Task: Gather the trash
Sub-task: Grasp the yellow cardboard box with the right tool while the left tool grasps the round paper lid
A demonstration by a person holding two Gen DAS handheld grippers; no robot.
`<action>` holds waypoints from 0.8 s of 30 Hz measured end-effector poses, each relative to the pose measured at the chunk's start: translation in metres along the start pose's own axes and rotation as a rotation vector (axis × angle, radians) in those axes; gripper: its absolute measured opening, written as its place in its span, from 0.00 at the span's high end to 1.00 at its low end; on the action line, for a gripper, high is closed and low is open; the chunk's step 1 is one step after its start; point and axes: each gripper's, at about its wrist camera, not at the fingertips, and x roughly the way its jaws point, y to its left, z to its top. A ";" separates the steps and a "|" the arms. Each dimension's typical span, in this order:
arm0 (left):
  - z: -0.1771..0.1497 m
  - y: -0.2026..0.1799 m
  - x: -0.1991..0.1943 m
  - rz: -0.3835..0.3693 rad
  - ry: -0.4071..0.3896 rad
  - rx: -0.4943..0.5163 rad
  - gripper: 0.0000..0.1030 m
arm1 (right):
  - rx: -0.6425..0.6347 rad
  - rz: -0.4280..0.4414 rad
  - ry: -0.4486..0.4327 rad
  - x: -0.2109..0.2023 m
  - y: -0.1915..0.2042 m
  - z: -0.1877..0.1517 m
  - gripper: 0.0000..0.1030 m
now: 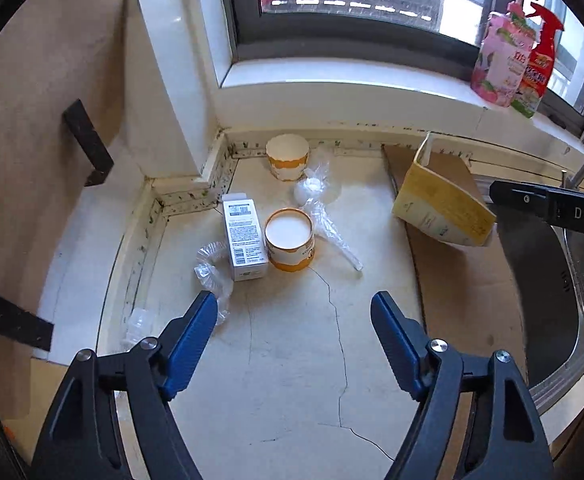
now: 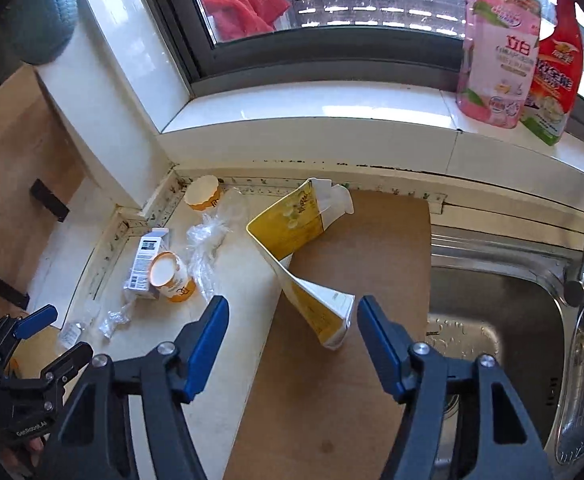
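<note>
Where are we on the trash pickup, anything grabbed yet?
Nothing looks collected yet, and no bin is in view. In hand: nothing; the left gripper and right gripper are both open and empty, the right one nearest the yellow carton. Left on the counter: that carton, the white box, two orange cups and plastic wrappers.

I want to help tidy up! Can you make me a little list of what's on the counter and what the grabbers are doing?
cups: two orange paper cups
box: small white box beside the nearer cup
carton: yellow carton, bent, on the cardboard sheet
wrappers: clear plastic
left gripper: jaws open, empty
right gripper: jaws open, empty
</note>
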 end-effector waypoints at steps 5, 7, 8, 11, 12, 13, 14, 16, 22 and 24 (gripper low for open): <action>0.016 0.011 0.046 -0.018 0.066 -0.029 0.27 | -0.053 -0.013 0.043 0.044 0.010 0.011 0.41; 0.021 0.010 0.061 -0.026 0.086 -0.022 0.27 | -0.072 -0.012 0.068 0.058 0.013 0.012 0.57; 0.023 0.010 0.066 -0.030 0.095 -0.019 0.27 | -0.082 -0.018 0.079 0.064 0.014 0.012 0.64; 0.029 0.007 0.079 -0.041 0.118 -0.011 0.32 | -0.071 0.026 0.075 0.072 0.012 0.011 0.88; 0.031 0.006 0.085 -0.051 0.126 -0.010 0.35 | -0.061 0.025 0.057 0.069 0.011 0.010 0.90; 0.034 0.005 0.089 -0.061 0.133 -0.009 0.39 | -0.054 0.025 0.033 0.065 0.010 0.009 0.91; 0.037 0.006 0.092 -0.066 0.135 -0.010 0.41 | -0.045 0.036 0.008 0.059 0.008 0.007 0.91; 0.042 0.004 0.100 -0.076 0.129 -0.012 0.41 | -0.018 0.055 -0.031 0.048 0.004 0.003 0.91; 0.054 0.000 0.123 -0.082 0.133 -0.018 0.53 | 0.027 0.081 -0.067 0.034 -0.004 -0.013 0.91; 0.057 -0.001 0.128 -0.095 0.139 -0.020 0.55 | 0.027 0.080 -0.068 0.033 -0.005 -0.018 0.91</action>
